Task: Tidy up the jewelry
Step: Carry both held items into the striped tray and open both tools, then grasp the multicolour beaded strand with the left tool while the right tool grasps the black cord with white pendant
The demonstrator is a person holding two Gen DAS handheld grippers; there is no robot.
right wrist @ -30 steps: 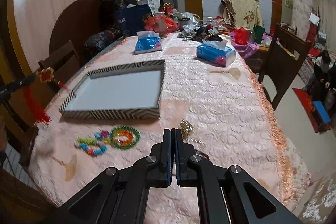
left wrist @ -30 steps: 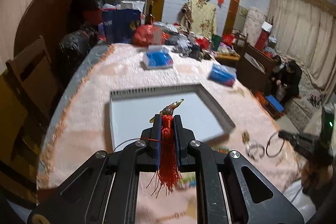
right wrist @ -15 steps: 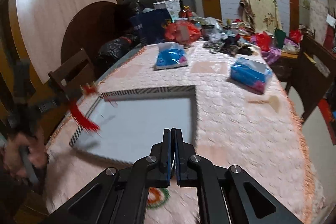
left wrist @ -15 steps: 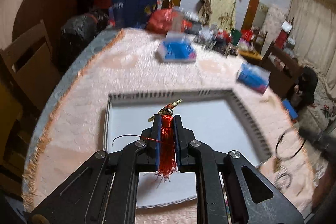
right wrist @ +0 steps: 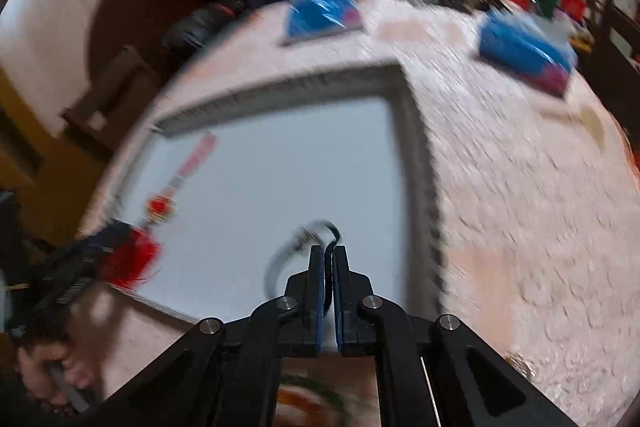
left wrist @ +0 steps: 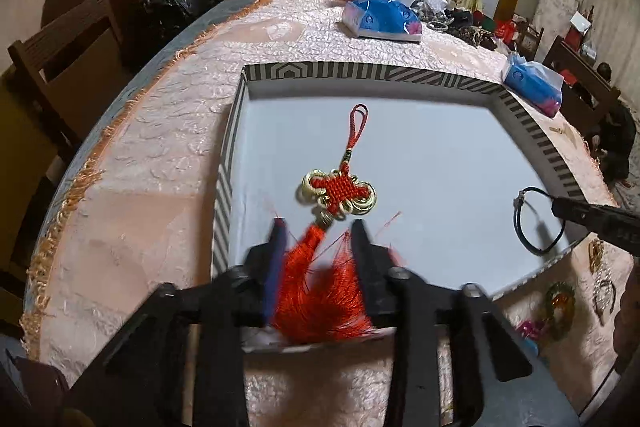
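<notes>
- Left gripper (left wrist: 318, 231): jaws part-way apart, having just been opening. The red tassel of the Chinese knot ornament (left wrist: 340, 193) lies between them, but the pads no longer press it; released, as I read it.
- Ornament lies flat on the white floor of the striped-rim tray (left wrist: 232, 155), in its left half. Long axis runs away from the left gripper: tassel nearest the jaws, knot with gold loops in the middle, hanging loop pointing to the far rim.
- Right gripper (right wrist: 329, 259): jaws closed on a black cord bracelet (right wrist: 334, 233). In the left wrist view the same bracelet (left wrist: 536, 223) hangs as a loop off the gripper tip, over the tray's near right corner. Right wrist view is motion-blurred; contact with the tray floor cannot be judged.
- Key relation: the bracelet is over the tray's right side, well apart from the ornament, so setting it down should not tangle the two.
- Remaining on the pink tablecloth (left wrist: 140, 187), outside the near right corner: a green bead bracelet (left wrist: 560, 309) and further small pieces, too small to name. Right hand is nearer these.
- Judgement: left retreat should go straight back along the tassel axis, to avoid dragging loose threads.
</notes>
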